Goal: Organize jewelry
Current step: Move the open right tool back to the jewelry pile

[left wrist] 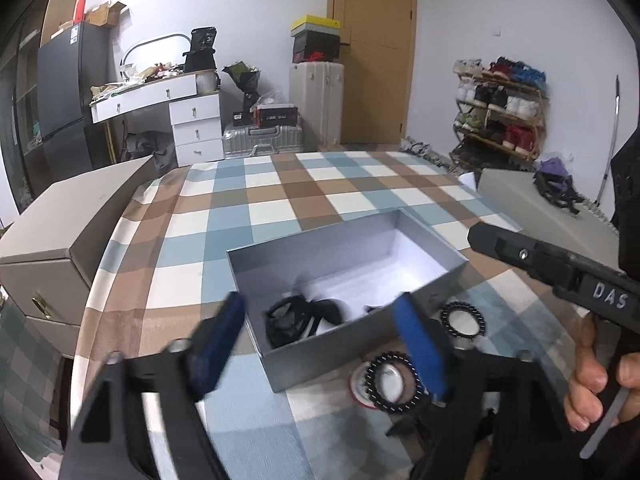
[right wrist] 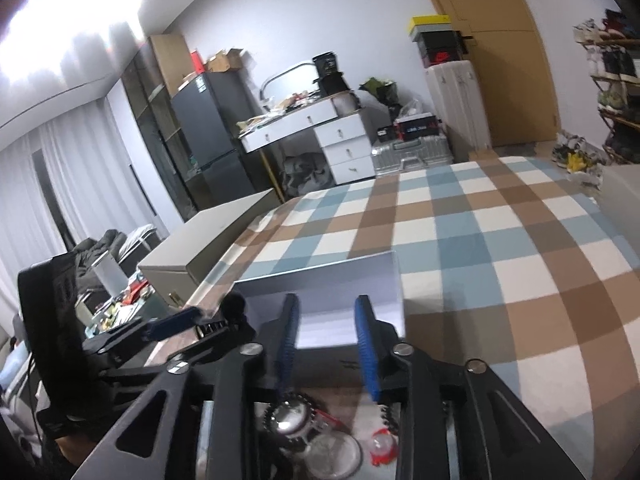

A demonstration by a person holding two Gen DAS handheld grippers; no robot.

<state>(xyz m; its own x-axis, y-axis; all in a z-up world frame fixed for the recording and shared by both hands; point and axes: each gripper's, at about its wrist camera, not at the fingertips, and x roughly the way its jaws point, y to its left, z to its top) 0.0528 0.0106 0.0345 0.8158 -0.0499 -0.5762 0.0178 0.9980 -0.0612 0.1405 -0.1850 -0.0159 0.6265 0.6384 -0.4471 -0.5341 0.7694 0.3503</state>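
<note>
An open grey box (left wrist: 424,286) with a white inside sits on the checked cloth; black jewelry (left wrist: 298,318) lies in its near left corner. My left gripper (left wrist: 320,316) is open and empty, hovering over the box's near wall. Two black beaded bracelets lie in front of the box, one on a round mirror (left wrist: 394,376), one to the right (left wrist: 463,320). My right gripper (right wrist: 326,318) is open and empty above the box (right wrist: 352,276). Below it I see a beaded bracelet on a shiny disc (right wrist: 290,418) and a red-and-clear piece (right wrist: 382,446). The right gripper's body (left wrist: 560,264) shows at the right of the left wrist view.
A beige drawer cabinet (left wrist: 68,232) stands at the bed's left edge. A grey box (left wrist: 532,200) lies at the far right. The checked cloth (left wrist: 280,196) stretches beyond the box. The left gripper (right wrist: 172,326) shows left of the right one.
</note>
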